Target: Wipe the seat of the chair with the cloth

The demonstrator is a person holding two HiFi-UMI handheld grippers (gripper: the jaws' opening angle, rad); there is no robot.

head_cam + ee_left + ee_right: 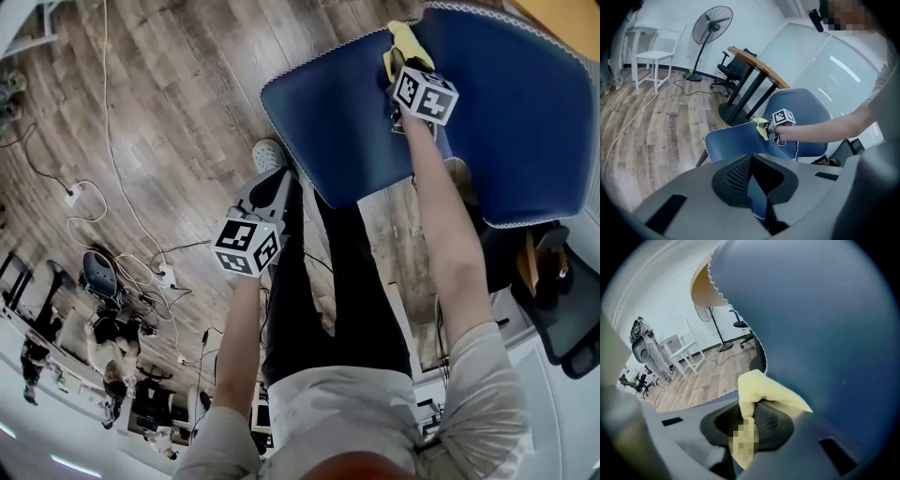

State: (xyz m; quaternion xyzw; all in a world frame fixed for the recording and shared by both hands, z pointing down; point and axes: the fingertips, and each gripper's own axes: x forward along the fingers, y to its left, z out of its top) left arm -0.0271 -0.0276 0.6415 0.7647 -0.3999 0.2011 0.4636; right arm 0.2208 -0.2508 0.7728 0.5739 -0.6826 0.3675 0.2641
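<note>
The blue chair seat (356, 122) with white stitched edging fills the upper right of the head view. My right gripper (397, 67) is shut on the yellow cloth (405, 39) and presses it on the seat near its far edge. In the right gripper view the cloth (765, 391) bunches out of the jaws against the blue seat (825, 333). My left gripper (275, 178) hangs shut and holding nothing, off the seat's near left corner, over the floor. From the left gripper view I see the seat (733, 143), the cloth (761, 127) and the right gripper (770, 132).
A wooden-topped table (754, 61) and a black office chair (733, 68) stand behind the blue chair. A floor fan (712, 26) and a white table (651, 56) are further off. Cables (103, 216) trail over the wood floor. The person's legs (347, 281) stand close to the seat.
</note>
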